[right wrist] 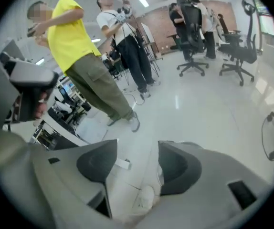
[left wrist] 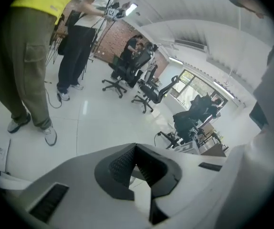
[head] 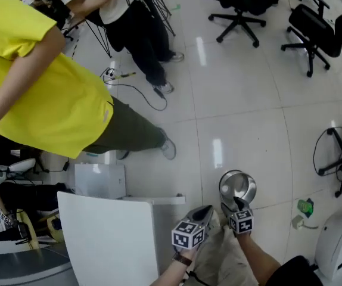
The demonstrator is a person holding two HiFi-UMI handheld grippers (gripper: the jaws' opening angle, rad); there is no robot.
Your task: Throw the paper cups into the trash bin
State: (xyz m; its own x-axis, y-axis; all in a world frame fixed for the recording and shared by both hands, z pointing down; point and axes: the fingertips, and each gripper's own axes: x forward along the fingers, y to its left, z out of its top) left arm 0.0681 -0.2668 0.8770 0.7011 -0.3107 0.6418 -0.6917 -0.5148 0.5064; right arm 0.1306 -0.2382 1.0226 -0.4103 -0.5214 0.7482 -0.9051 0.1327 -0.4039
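Your left gripper [left wrist: 136, 151] is clenched: its 2 dark pads meet at the tips, with only white floor [head: 248, 118] showing below them. Your right gripper [right wrist: 137, 163] is released, its 2 jaws standing apart with nothing between them. In the head view both grippers sit low in the middle, side by side. The trash bin [head: 238, 186], round and shiny metal, stands on the floor just ahead of the right gripper, whose tip overlaps the bin's near rim. No view lets you make out a paper cup. A white bench [head: 108, 237] lies to your left. A person in a yellow shirt [head: 46, 94] leans in beyond it, and 2 office chairs [head: 242, 5] stand well apart across the floor.
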